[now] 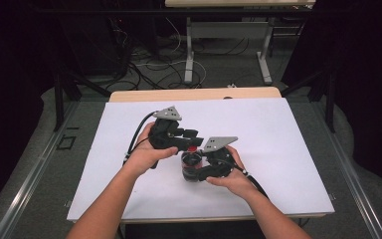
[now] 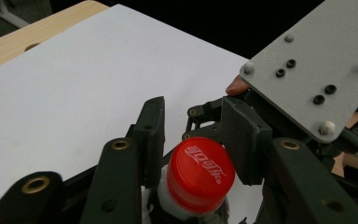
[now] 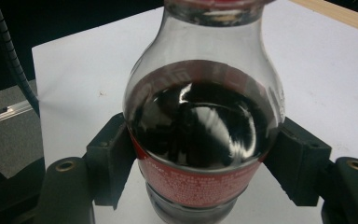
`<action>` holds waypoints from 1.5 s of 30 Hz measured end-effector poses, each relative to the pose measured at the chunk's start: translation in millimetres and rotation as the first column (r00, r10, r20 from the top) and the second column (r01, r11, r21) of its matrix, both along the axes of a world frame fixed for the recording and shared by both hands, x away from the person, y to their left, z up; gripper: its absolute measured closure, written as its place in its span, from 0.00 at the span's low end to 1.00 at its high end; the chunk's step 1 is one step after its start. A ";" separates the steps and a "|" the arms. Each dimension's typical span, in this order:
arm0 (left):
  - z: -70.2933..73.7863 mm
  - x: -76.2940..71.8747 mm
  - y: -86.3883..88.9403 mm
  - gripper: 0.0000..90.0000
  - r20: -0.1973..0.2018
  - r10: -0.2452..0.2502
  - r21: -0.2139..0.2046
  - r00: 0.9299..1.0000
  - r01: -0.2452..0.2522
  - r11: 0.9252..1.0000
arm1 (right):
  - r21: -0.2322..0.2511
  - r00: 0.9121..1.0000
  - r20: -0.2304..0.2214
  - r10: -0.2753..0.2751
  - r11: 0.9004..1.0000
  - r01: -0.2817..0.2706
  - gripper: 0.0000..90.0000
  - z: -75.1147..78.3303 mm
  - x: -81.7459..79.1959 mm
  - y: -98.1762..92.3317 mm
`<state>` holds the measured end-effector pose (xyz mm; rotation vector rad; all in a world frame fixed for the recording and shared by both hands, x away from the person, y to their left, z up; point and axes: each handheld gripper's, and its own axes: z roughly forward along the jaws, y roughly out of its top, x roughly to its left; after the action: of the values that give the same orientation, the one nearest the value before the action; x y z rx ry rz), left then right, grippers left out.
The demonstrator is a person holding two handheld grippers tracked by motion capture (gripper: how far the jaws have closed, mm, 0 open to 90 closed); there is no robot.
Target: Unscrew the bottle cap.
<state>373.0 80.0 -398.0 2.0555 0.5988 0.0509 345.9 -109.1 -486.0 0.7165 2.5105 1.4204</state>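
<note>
Both grippers are set: my right gripper (image 3: 200, 154) pinches the bottle (image 3: 200, 135), my left gripper's (image 2: 196, 149) fingers (image 2: 150, 135) clamp the cap (image 2: 200, 172), so next I judge a twist.

A high camera looks down and forward over the white table (image 1: 278, 129); two gripper cameras sit close, both sharing the bottle (image 3: 200, 126).

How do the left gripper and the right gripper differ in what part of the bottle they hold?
The left gripper has its jaws around the red cap at the top of the bottle; the right gripper clamps the bottle's body at the red label. The left gripper comes from above, the right gripper from the side. Both are black, hand-held, and closed on the same bottle.
</note>
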 end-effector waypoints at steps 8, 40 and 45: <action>2.4 -5.7 -10.4 0.87 -0.016 0.128 0.033 0.992 -0.128 0.991 | -0.005 1.000 0.016 -0.021 1.000 0.022 0.33 -1.9 -0.8 2.2; 1.6 -5.0 1.2 0.69 -0.028 0.029 0.036 0.999 -0.028 0.999 | -0.007 1.000 0.011 -0.016 1.000 0.016 0.33 -1.5 0.0 0.8; 4.5 -11.5 -5.9 0.69 -0.066 0.180 0.058 0.981 -0.176 0.983 | -0.007 0.999 0.013 -0.039 0.999 0.039 0.33 -1.7 -0.4 1.2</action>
<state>361.4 74.2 -393.5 2.0559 0.8328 0.0990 345.5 -107.9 -487.7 0.7485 2.4767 1.3980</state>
